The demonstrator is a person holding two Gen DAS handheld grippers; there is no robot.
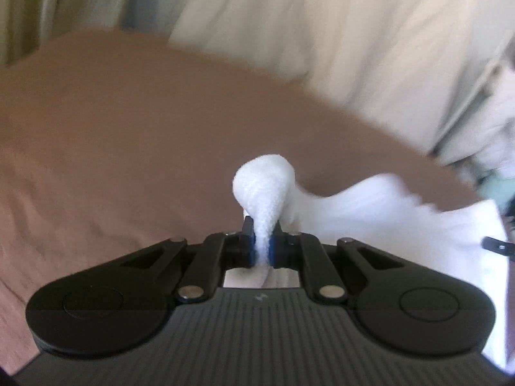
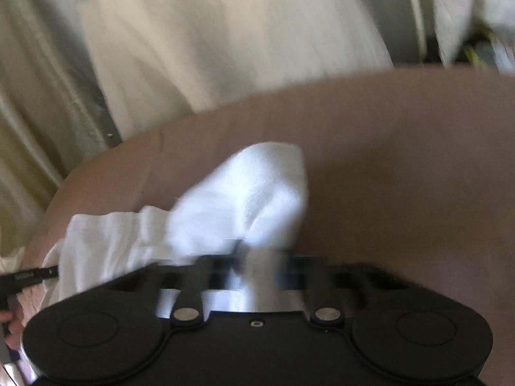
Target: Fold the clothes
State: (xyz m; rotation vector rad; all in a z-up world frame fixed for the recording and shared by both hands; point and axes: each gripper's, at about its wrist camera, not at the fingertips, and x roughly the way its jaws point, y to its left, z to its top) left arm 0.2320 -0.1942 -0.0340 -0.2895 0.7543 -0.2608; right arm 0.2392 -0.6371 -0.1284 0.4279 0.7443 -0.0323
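Observation:
A white knitted cloth (image 1: pixel 370 206) hangs lifted above a brown bedsheet (image 1: pixel 112 148). My left gripper (image 1: pixel 262 244) is shut on a bunched corner of it, and a rounded tuft (image 1: pixel 264 183) sticks up past the fingertips. From there the cloth stretches away to the right. In the right wrist view the same white cloth (image 2: pixel 244 199) bulges in front of my right gripper (image 2: pixel 254 257), which is blurred by motion and looks shut on another corner. The cloth trails off to the left toward the other gripper's black tip (image 2: pixel 29 278).
Cream curtains (image 1: pixel 322 32) hang behind the bed's far edge in both views (image 2: pixel 193 32). The brown sheet (image 2: pixel 402 160) spreads wide around the cloth. A hand (image 2: pixel 13 328) shows at the lower left of the right wrist view.

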